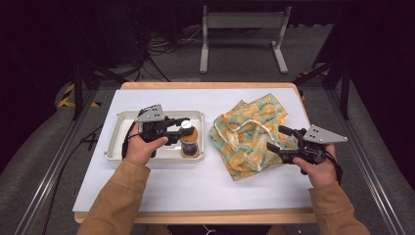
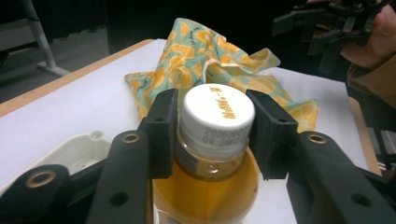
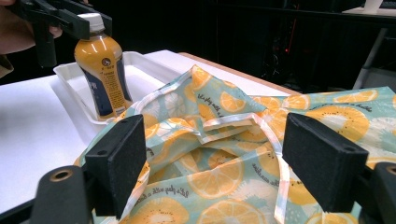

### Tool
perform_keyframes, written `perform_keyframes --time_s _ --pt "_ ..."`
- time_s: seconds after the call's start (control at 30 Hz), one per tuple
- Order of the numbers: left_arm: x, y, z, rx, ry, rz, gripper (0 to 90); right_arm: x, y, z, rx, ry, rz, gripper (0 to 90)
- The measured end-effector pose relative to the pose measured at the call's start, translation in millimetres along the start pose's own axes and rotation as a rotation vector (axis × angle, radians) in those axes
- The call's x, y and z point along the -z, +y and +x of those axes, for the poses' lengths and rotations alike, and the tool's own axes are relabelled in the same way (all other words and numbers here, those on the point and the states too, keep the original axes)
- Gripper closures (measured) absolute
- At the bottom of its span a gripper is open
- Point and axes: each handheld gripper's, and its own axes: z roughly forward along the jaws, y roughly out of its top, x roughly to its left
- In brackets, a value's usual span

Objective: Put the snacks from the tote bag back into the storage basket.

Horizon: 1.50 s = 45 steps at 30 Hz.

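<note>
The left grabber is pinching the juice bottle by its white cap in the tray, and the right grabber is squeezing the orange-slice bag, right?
Not quite. The right gripper is open above the bag, not squeezing it; the right gripper view shows its jaws spread apart. The rest holds: the left gripper pinches the bottle by its cap in the tray.

White-topped table (image 1: 186, 186): white tray (image 1: 120, 139) left, orange-print cloth bag (image 1: 244, 142) right.

In the left gripper view the clear plastic bottle of orange drink (image 2: 208, 182) is cut off by the bottom edge, its label unseen, and the small print on its white cap (image 2: 218, 114) is too blurred to read. The left gripper (image 1: 182, 128) hides the bottle's neck in the high view.
</note>
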Motion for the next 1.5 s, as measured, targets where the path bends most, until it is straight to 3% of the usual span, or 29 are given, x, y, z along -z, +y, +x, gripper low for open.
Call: perform_keyframes --time_s 0.13,0.27,0.4,0.67,0.9,0.97,1.3,1.5 --pt "-1.9 2.5 -3.4 0.008 0.007 0.007 43.8 0.7 -1.2 -0.3 -0.003 -0.002 0.006 22.0" --pt "-1.9 5.8 -7.2 0.022 0.062 0.012 21.5 0.8 -0.2 -1.4 -0.006 -0.006 -0.001 22.0" --pt "7.7 10.2 -14.1 0.038 0.108 0.009 13.0 -0.4 0.1 -0.8 -0.001 0.0 0.004 22.1" --pt "34.7 11.2 -31.2 0.041 0.18 0.046 10.4 1.8 -0.4 1.6 0.002 0.001 0.014 21.3" --pt "59.0 -8.5 -45.9 0.065 0.201 0.08 10.1 12.0 -1.5 0.8 -0.006 -0.016 0.022 20.8" --pt "64.9 -15.7 -46.6 0.061 0.228 0.092 9.7 14.4 -2.2 0.5 -0.002 -0.021 0.029 20.4" --pt "85.0 -46.5 -49.0 0.126 0.257 0.058 6.1 21.4 -9.9 1.1 -0.002 -0.029 0.072 19.2" --pt "95.3 -60.5 -48.0 0.144 0.264 0.044 4.7 22.7 -13.7 1.1 -0.002 -0.029 0.089 18.7"
